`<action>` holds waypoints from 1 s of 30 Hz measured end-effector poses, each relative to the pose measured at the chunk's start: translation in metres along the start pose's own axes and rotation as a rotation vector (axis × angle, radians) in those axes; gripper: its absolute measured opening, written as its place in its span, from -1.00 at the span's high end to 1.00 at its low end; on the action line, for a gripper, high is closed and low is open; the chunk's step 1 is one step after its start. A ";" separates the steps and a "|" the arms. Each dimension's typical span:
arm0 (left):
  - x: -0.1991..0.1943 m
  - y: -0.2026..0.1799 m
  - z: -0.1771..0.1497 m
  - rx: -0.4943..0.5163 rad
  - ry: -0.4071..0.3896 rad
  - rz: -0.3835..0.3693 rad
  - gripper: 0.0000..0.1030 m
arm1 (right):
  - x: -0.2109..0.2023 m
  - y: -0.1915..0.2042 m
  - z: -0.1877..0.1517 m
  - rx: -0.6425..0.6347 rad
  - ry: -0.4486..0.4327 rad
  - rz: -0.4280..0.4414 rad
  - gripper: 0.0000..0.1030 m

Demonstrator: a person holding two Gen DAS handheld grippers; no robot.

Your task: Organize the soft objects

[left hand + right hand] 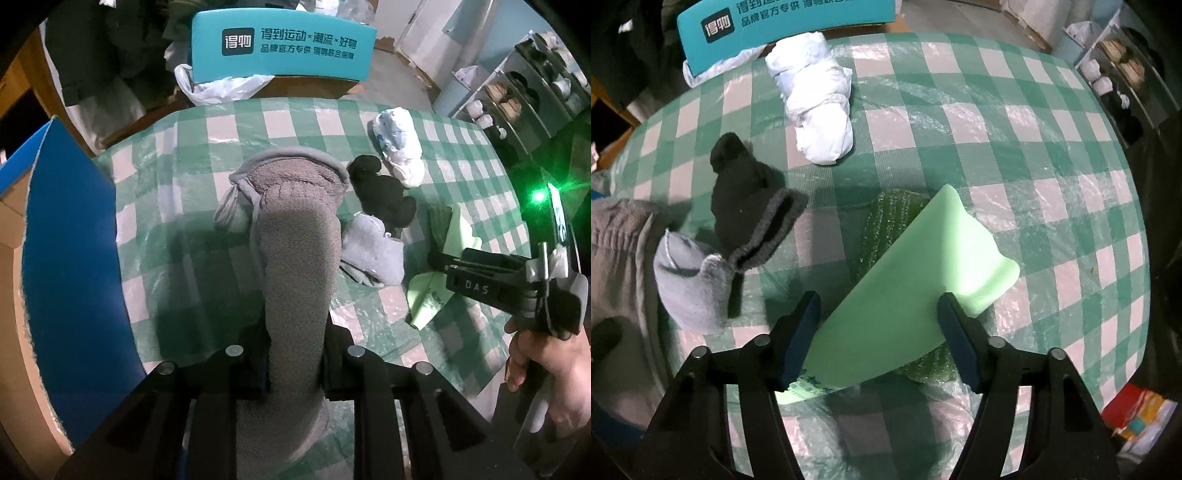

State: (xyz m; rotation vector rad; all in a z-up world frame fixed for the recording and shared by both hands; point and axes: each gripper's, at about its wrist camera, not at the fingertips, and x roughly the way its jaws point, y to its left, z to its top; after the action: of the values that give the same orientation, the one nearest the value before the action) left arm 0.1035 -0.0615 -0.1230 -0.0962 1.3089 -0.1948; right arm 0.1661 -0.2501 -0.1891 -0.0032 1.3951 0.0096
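The teal box (282, 46) bears Chinese print; the left claw (291, 354) pinches a grey fleece (295, 236), the right claw (879, 336) spread astride green foam (916, 273).

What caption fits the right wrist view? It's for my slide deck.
Right gripper straddling a pale green sponge on the checked tablecloth, socks alongside.

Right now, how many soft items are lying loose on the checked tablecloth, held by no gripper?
3, perhaps more hidden: white bundle at the far side, black sock in the middle, light grey sock just before it, touching.
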 end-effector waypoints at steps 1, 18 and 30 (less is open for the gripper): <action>0.000 0.000 0.000 0.001 0.001 -0.004 0.62 | 0.001 0.001 0.000 -0.005 0.001 -0.003 0.07; -0.002 0.000 -0.009 -0.001 0.018 -0.016 0.54 | -0.041 -0.022 -0.036 -0.026 -0.050 0.147 0.86; -0.014 -0.005 -0.022 0.018 0.021 -0.014 0.54 | -0.074 -0.008 -0.070 -0.177 -0.061 0.292 0.88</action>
State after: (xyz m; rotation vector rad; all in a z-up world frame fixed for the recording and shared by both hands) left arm 0.0782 -0.0631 -0.1147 -0.0876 1.3272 -0.2200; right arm 0.0844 -0.2586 -0.1282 0.0531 1.3199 0.3728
